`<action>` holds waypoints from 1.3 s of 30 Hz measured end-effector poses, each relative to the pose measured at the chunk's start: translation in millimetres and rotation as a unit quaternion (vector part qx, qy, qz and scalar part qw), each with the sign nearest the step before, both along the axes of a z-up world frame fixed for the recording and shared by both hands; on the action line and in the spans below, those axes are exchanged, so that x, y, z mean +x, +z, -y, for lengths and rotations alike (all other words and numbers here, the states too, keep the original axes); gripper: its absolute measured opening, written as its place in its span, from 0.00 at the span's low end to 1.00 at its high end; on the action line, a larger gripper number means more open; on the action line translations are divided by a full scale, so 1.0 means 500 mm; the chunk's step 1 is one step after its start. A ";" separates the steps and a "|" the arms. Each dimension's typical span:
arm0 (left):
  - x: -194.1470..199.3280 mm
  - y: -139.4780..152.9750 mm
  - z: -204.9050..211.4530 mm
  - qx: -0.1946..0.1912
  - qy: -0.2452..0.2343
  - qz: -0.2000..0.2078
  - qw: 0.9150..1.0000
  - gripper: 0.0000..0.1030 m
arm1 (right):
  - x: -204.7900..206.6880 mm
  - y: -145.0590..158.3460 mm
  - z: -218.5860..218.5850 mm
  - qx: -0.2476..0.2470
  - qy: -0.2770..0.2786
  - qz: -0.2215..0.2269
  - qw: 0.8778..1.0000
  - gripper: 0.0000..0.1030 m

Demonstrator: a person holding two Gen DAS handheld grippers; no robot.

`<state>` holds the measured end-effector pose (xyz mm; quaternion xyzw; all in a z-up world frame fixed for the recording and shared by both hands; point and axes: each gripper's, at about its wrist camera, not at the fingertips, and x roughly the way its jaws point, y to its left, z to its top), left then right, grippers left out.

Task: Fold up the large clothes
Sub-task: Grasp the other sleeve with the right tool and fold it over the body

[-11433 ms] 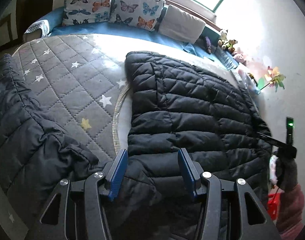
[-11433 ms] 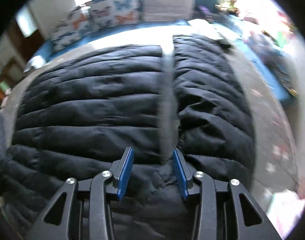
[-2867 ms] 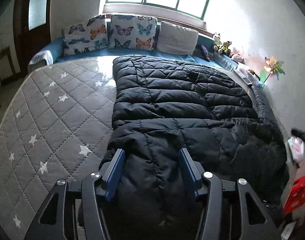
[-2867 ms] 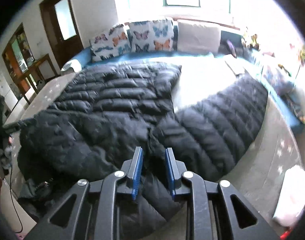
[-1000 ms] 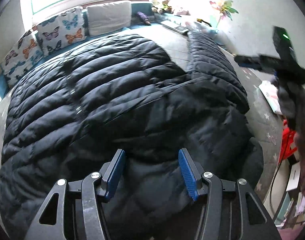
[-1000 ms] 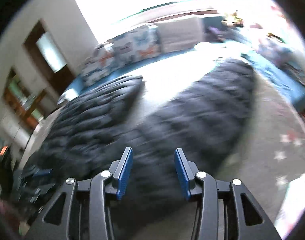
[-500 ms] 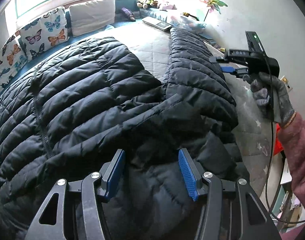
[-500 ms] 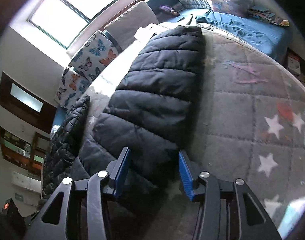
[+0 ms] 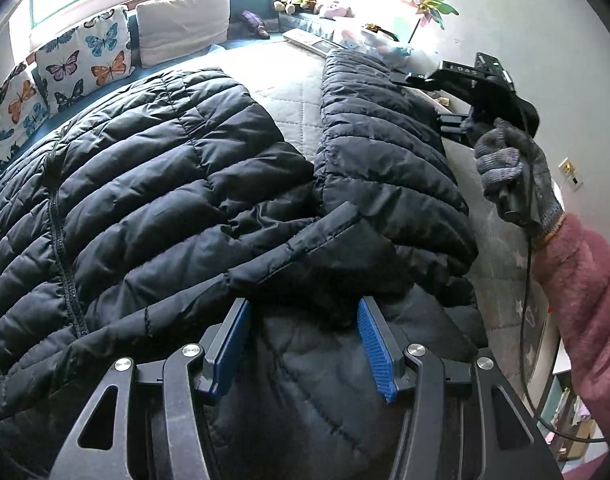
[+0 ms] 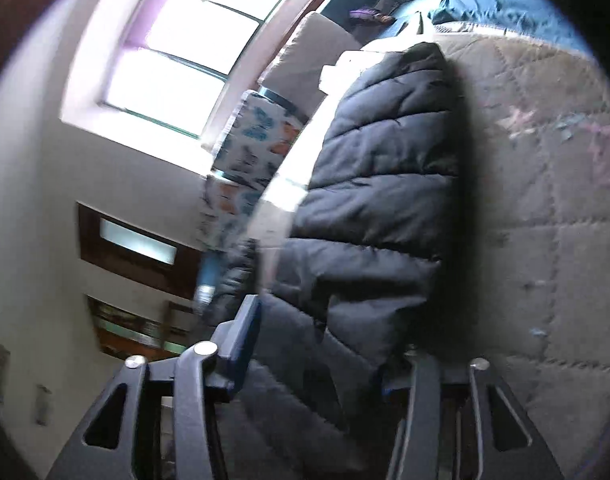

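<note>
A large black quilted puffer jacket (image 9: 153, 184) lies spread on the bed, its right sleeve (image 9: 381, 128) stretched toward the far right. My left gripper (image 9: 303, 328) is open, its blue pads straddling a bunched fold of jacket near the collar. My right gripper (image 10: 325, 344) is open and rolled on its side, jaws around the sleeve (image 10: 381, 184); the lower finger is hidden under the fabric. The right gripper also shows in the left wrist view (image 9: 433, 100), held by a gloved hand beside the sleeve.
The grey star-quilted mattress (image 9: 293, 92) shows between jacket body and sleeve and to the right of the sleeve (image 10: 545, 240). Butterfly cushions (image 9: 85, 56) and a beige cushion (image 9: 183, 24) line the far side. Toys and a pinwheel (image 9: 427, 4) stand by the wall.
My right gripper has rolled onto its side and moved in along the sleeve, which now sits between its jaws. My left gripper has barely moved; the view shifted slightly closer to the collar fold.
</note>
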<state>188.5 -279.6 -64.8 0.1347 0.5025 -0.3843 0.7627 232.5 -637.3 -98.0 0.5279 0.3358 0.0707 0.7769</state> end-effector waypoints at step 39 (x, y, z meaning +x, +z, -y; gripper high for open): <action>-0.171 0.081 -0.722 -0.138 0.289 0.031 0.947 0.64 | -0.163 0.207 -0.815 -0.417 0.396 0.076 0.815 0.22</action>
